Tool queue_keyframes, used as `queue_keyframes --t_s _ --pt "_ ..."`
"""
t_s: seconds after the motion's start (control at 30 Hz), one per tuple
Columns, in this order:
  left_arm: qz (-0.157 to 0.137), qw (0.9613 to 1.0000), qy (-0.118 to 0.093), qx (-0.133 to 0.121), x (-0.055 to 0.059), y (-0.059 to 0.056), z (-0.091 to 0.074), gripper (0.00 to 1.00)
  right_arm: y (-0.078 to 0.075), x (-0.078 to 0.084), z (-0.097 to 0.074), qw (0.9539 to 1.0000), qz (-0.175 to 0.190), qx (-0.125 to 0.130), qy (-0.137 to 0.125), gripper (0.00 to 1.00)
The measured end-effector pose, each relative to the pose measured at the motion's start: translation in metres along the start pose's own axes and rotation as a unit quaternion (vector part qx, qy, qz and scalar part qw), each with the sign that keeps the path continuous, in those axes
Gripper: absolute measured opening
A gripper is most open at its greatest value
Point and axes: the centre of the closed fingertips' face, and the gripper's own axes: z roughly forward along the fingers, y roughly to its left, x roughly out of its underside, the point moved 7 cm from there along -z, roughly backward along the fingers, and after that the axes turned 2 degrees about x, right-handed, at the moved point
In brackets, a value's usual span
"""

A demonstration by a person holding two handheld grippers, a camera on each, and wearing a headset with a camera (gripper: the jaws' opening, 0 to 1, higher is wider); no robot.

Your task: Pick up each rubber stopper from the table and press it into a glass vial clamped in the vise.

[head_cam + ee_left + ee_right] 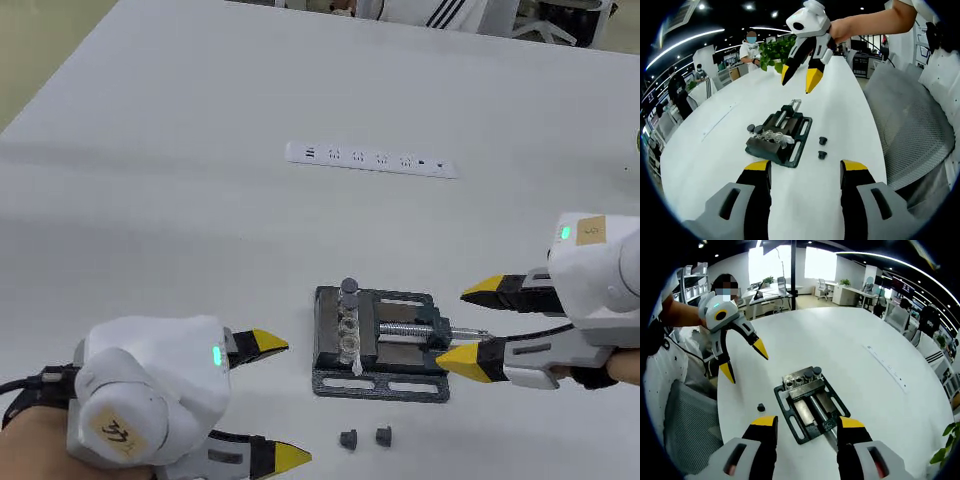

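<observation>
A broad white table [180, 200] in an open-plan office holds a white power strip [370, 159] well beyond the work. Near the front edge stands a small dark bench vise [395, 352], its screw pointing toward the right gripper [470, 322]. A short row of clear glass vials [349, 338] stands upright, clamped between the vise's blocks. The vial at the far end of the row is topped by a dark stopper [349, 288]. Two loose dark rubber stoppers [348, 439] lie side by side on the table just in front of the vise, apart from it. The left gripper [280, 400] hovers above the table to the left of the vise, its yellow-tipped jaws spread wide and holding nothing. The right gripper hovers just right of the vise, jaws likewise spread and empty, flanking the end of the screw without touching it.
</observation>
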Motion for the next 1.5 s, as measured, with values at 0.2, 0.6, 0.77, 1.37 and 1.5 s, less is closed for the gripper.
queue_keyframes --t_s 0.2,0.6,0.77,1.37,1.5 --pt "0.015 0.9995 0.022 0.018 0.003 -0.005 0.011 0.46 0.003 0.019 -0.008 0.9998 0.017 0.004 -0.009 0.47" --pt "0.029 0.9975 0.052 0.038 0.008 -0.008 0.024 0.38 0.016 0.049 -0.021 0.9988 0.029 -0.007 -0.038 0.61" --pt "0.034 0.9966 0.06 0.044 0.006 -0.012 0.03 0.35 0.022 0.06 -0.026 0.998 0.027 -0.015 -0.054 0.68" --pt "0.051 0.9913 0.093 0.078 0.01 -0.015 0.061 0.21 0.036 0.082 -0.032 0.9948 0.038 -0.02 -0.092 0.76" --pt "0.059 0.9893 0.101 0.087 0.011 -0.018 0.067 0.17 0.036 0.084 -0.033 0.9944 0.042 -0.017 -0.095 0.75"
